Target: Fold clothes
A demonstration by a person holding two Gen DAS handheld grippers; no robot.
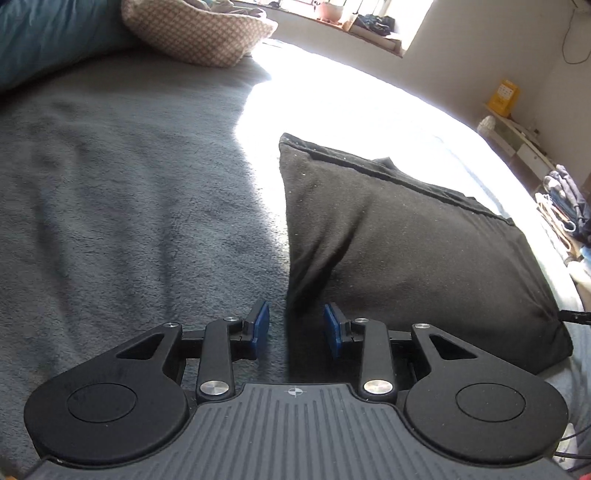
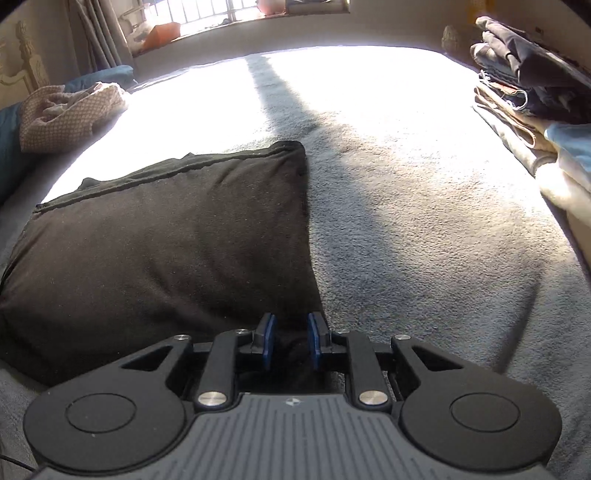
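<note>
A black garment lies folded into a thick rectangle on the grey blanket of a bed. Its creases run toward both grippers at its near edge. My left gripper is at the near left corner. Its blue pads stand apart, with the cloth's edge between them and a strip of blanket showing beside the left pad. In the right wrist view the same garment fills the left half. My right gripper is at its near right corner, and dark cloth fills the narrow gap between the pads.
A checked beige cloth and a teal cover lie at the far side of the bed. A stack of folded clothes sits at the bed's right edge. Strong sunlight washes out the far blanket. A low shelf with a yellow box stands by the wall.
</note>
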